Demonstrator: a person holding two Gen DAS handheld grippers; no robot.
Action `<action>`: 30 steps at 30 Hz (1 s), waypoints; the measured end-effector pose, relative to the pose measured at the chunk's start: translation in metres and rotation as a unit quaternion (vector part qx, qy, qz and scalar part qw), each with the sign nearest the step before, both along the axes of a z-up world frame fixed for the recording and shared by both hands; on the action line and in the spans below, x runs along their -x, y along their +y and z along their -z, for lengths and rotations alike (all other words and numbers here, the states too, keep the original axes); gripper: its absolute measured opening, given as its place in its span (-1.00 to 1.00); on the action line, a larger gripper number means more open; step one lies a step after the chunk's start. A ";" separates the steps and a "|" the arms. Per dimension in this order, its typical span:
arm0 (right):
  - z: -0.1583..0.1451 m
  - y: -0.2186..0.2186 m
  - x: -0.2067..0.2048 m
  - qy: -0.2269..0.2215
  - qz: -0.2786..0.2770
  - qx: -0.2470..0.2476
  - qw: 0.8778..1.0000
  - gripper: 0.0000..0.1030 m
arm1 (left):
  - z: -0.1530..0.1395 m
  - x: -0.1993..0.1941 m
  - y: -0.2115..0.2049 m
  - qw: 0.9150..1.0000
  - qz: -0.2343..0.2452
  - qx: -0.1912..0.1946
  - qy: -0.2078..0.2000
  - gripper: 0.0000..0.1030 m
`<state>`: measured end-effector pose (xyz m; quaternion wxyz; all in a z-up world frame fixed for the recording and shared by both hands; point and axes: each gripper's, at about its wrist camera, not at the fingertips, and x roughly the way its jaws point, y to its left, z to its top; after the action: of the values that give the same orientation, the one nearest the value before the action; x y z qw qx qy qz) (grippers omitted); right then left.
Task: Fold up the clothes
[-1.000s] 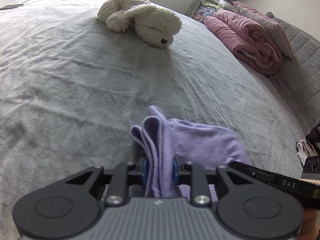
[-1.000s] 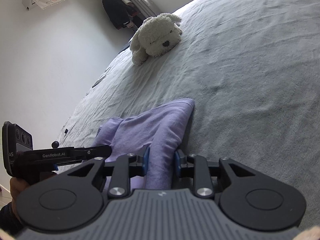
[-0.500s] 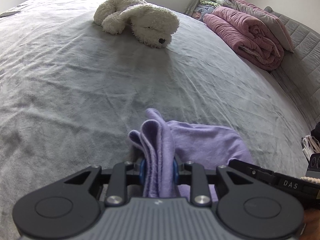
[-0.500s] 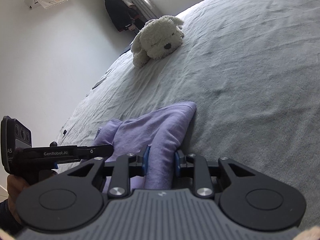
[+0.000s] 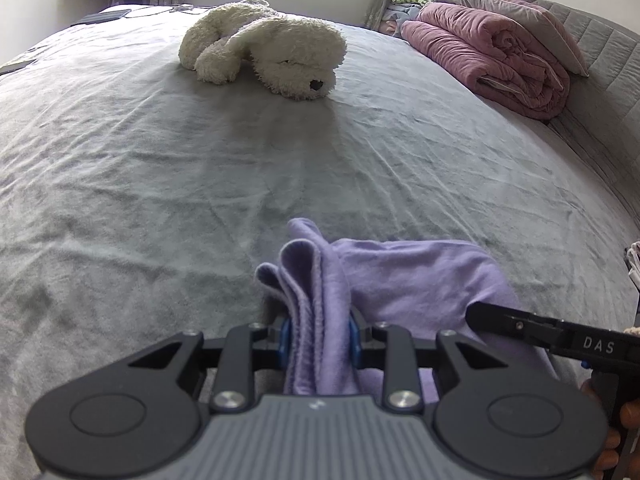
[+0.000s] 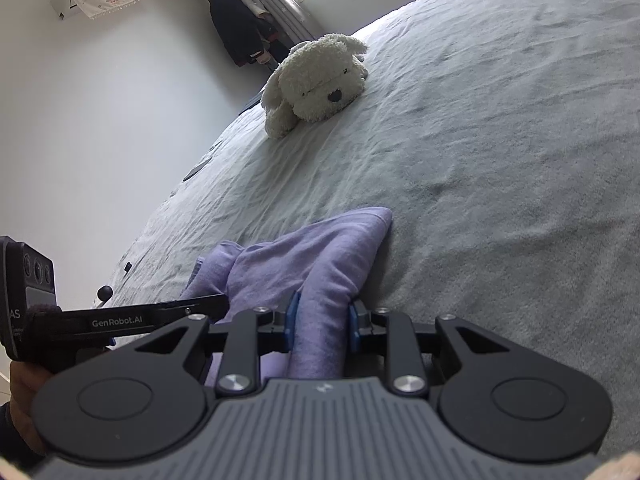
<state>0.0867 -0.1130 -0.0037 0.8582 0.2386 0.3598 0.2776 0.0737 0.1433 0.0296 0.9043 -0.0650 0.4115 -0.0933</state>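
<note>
Evidently mid-fold: the left gripper (image 5: 318,338) and right gripper (image 6: 322,326) each pinch the soft lilac fleece garment (image 5: 404,276); next, carry both edges toward twelve o'clock over the grey bed (image 5: 160,168).

One folded lilac fleece garment (image 5: 404,276), lower centre. One white plush toy dog (image 5: 264,56), upper centre. One rolled pink quilt (image 5: 492,56), upper right, with one pink-grey pillow (image 5: 520,12) above. Two black two-finger grippers: left gripper (image 5: 318,334), right gripper (image 6: 322,326).

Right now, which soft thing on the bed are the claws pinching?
The purple cloth, squeezed in both claws. The white toy dog and pink blanket lie far off, untouched.
</note>
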 end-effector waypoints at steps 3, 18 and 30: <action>0.000 0.000 -0.001 0.000 0.001 -0.002 1.000 -0.49 | 0.000 0.001 -0.003 1.000 0.002 -0.011 -0.005 -0.44; 0.001 0.004 -0.004 -0.011 -0.001 0.007 1.000 -0.56 | 0.000 -0.001 -0.008 0.999 0.002 -0.030 -0.013 -0.42; 0.004 -0.002 -0.006 0.007 -0.006 -0.017 1.000 -0.57 | 0.000 -0.001 -0.003 1.000 0.011 -0.023 -0.014 -0.42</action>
<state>0.0926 -0.1149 -0.0074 0.8498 0.2527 0.3622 0.2877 0.0743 0.1399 0.0296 0.9102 -0.0381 0.4014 -0.0943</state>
